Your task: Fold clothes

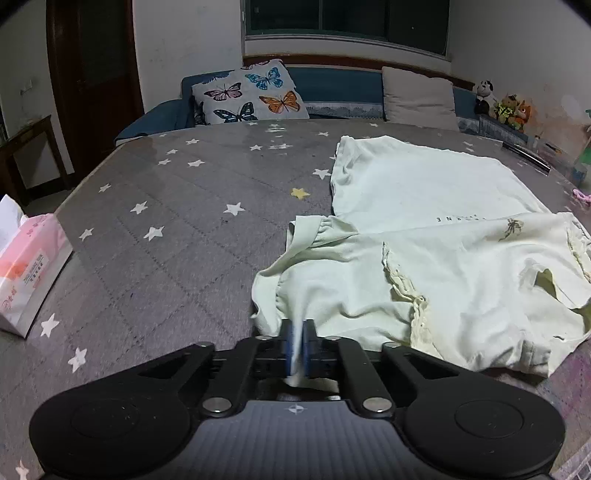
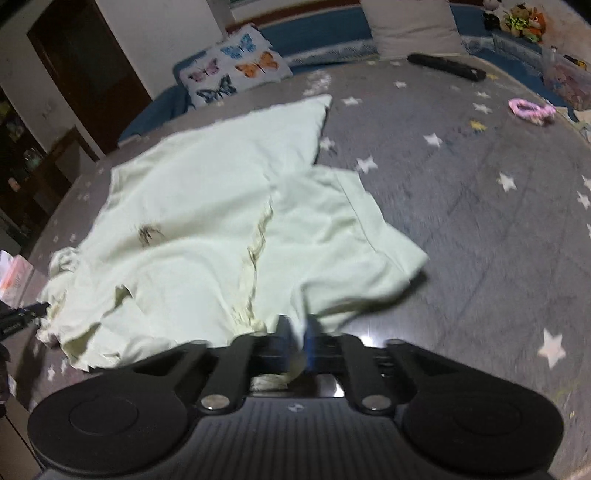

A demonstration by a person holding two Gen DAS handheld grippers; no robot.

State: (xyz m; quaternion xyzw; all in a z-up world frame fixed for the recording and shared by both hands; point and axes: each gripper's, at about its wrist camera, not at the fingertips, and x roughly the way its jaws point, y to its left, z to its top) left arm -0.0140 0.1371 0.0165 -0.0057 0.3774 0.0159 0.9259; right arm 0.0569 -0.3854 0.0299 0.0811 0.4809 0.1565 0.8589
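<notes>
On grey bedspread (image 1: 177,236): pinched pale shirt (image 1: 424,192)

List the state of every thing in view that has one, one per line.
left tool: shut on the garment's near edge
right tool: shut on the garment's near edge
pale green garment: spread on the bed, near part rumpled, not yet folded
tissue pack: open, tissue sticking out
butterfly pillow: propped against the headboard
beige pillow: propped upright
window: dark
</notes>
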